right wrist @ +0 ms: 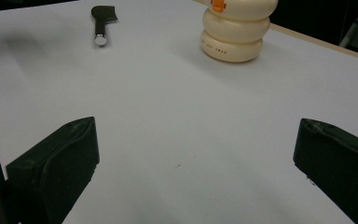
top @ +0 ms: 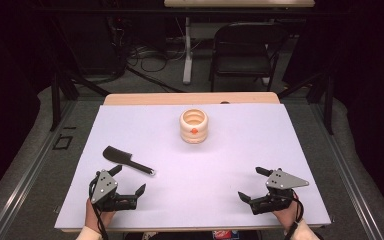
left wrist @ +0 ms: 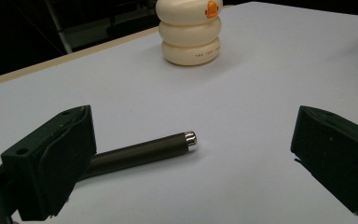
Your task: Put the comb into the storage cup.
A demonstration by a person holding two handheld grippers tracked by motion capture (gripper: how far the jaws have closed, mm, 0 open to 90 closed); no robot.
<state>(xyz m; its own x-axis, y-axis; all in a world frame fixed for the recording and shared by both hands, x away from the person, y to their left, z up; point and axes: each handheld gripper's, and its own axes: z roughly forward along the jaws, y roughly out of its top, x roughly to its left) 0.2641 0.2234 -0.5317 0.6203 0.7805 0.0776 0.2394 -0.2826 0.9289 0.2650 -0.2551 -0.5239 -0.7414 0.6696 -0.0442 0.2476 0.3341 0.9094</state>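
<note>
Nearby, just ahead of the left tongs (top: 128, 181), lay the dark spatula (top: 127, 160), flat on the desk (top: 240, 165), its blade angled away and its round handle pointing back toward the right side. Left tongs stood wide open, nothing between the jaws; in the left gripper view the spatula's handle (left wrist: 140, 153) ran out from behind one jaw, its silver end cap lying in the gap. Right tongs (top: 250, 185) also wide open and empty, well apart from the spatula.

Judged the spatula light and stiff, the blade thin and hard to pinch off a flat top. Handle looked smooth and round, so it could roll or slip; best hold seemed mid-handle, jaws across it, close to the desk surface.

Cream ribbed pot (top: 194, 126) with an orange spot stood upright farther off, beyond both tongs and roughly between them, well apart from the spatula. Nothing lay between the left tongs and the handle. A folding chair (top: 245, 47) stood past the desk's far edge.
</note>
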